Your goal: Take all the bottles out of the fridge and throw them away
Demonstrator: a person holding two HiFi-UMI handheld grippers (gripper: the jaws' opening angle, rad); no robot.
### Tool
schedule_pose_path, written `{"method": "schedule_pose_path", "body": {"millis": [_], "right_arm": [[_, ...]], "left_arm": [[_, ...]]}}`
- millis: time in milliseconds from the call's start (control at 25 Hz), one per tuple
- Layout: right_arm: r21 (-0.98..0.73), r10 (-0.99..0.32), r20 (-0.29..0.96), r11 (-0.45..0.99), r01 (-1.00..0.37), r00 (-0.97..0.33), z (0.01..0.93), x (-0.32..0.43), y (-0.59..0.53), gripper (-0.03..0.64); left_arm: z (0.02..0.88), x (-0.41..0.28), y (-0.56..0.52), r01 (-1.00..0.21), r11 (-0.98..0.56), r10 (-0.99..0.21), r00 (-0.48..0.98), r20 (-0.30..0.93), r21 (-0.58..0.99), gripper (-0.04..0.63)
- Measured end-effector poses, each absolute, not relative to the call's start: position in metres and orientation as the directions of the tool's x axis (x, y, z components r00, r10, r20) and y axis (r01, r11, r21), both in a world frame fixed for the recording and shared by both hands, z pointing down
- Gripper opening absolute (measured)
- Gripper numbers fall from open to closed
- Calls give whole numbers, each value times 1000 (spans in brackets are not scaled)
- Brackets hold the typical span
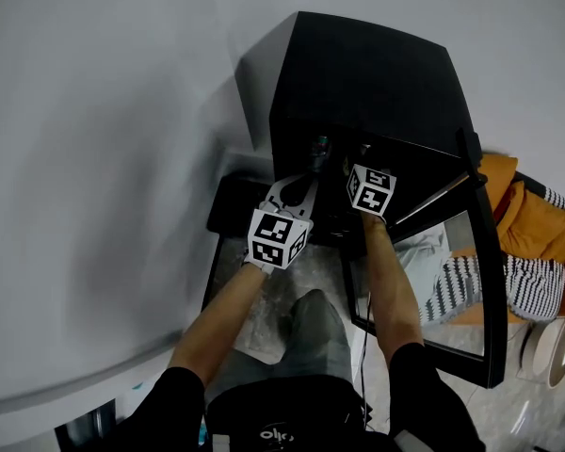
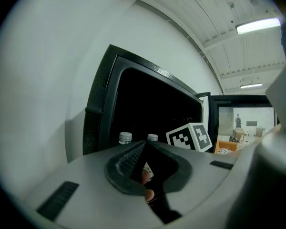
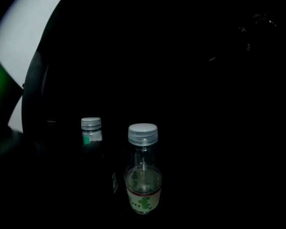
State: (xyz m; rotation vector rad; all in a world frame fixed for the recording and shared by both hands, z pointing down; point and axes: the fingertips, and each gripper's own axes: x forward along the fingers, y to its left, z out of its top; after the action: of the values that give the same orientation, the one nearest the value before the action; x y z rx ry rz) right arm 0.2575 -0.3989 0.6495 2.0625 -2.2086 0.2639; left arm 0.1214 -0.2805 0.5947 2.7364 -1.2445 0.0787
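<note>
Head view: small black box fridge (image 1: 358, 73) on the floor, its glass-paned door (image 1: 480, 281) swung open to the right. Both arms reach toward the mouth. The right gripper (image 1: 363, 172) is at the opening, while the left gripper (image 1: 301, 191) sits a little further out and lower, so the right is the nearer one. The interior is too dark here to pick out any bottle with certainty. Left gripper view: jaws clenched tip to tip, grasping nothing. Over them, two pale bottle caps (image 2: 125, 137) stand side by side just inside the fridge's left wall, with the right gripper's marker cube (image 2: 190, 136) to their right. Something small and reddish shows through the gap under the jaw tips; I cannot say what it is. Right gripper view: nearly black. A clear plastic bottle with grey screw cap and red-and-green label band (image 3: 143, 175) stands upright, long axis vertical, dead ahead and slightly low. A darker bottle with pale cap and green label (image 3: 91, 135) stands to its left and further back. The jaw outlines are lost in the dark; they stand released and wide, nothing pressed between them. My reading: the coming move is a straight, level advance onto the clear bottle. The shelf, the bottle bases and any bottles deeper in are hidden.
</note>
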Motion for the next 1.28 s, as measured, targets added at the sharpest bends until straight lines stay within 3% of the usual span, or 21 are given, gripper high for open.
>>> {"method": "schedule_pose_path", "body": {"millis": [520,680,1280], "right_arm": [[1,-993,110,49,-999,-49,651,257,-408,255],[26,-996,88,25,-999,-23,655,260,-412,207],[60,-998,63,-16,-998,19,653,255,-365,202]], "left_arm": [[599,129,-296,-756,-649,-751,655,85,91,6],[601,129,-301,-752,-654,-748,659,78,84,6],[599,122,-275,-729,-680,-725,684,74,73,6]]}}
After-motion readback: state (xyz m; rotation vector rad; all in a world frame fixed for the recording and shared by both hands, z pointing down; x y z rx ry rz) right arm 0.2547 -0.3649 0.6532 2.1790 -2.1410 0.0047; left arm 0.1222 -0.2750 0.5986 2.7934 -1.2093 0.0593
